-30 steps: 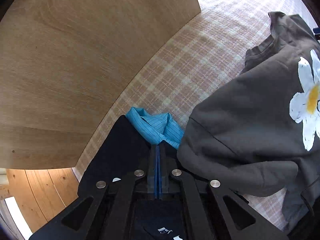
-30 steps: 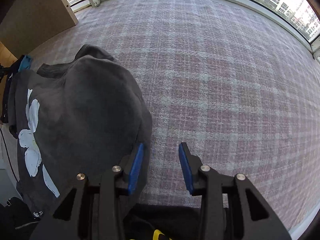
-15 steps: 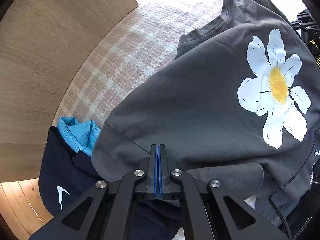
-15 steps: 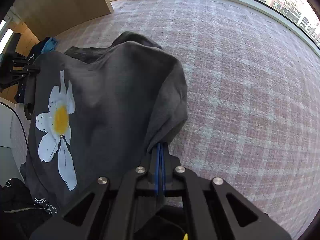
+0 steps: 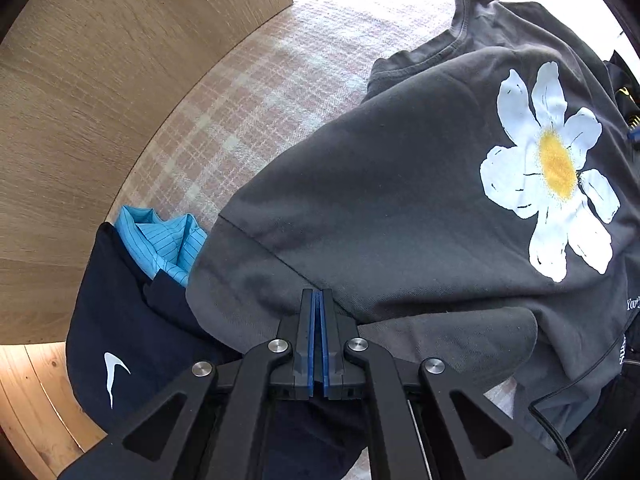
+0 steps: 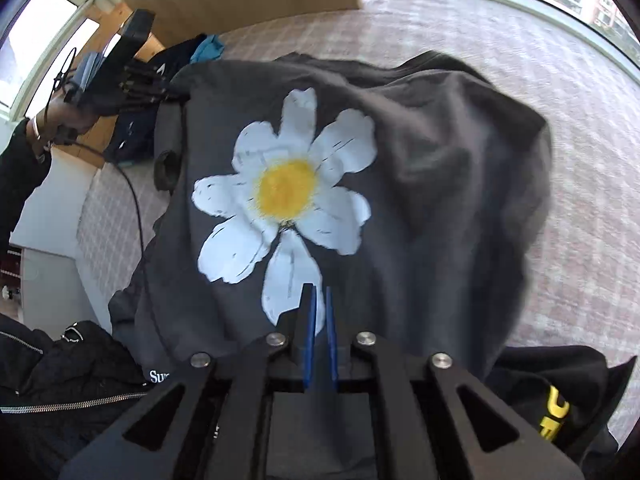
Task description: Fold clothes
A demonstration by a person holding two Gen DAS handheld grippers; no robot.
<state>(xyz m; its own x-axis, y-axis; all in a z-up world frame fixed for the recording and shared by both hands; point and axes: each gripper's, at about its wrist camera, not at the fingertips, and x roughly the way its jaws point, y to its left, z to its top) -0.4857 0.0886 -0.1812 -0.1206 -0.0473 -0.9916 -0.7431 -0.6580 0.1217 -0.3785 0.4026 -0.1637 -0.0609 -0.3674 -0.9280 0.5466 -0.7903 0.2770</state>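
the grey daisy t-shirt [image 6: 420, 184] lies bunched on the checked floor [image 5: 248, 104]. the left gripper [image 5: 318, 300] has its jaws pressed together on a sleeve fold; the right gripper [image 6: 319, 300], jaws opening, pinches nothing. a one-sided pull could drag the shirt crooked.

2 wrist views – down, close, shared sweatshirt [image 5: 400, 168]

Left hand-held gripper [image 5: 319, 304] clamped on grey sweatshirt [image 5: 400, 184]

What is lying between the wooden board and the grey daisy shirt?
In the left wrist view, bare checked carpet separates the board from the shirt; lower down, a blue striped garment and a navy one lie there.
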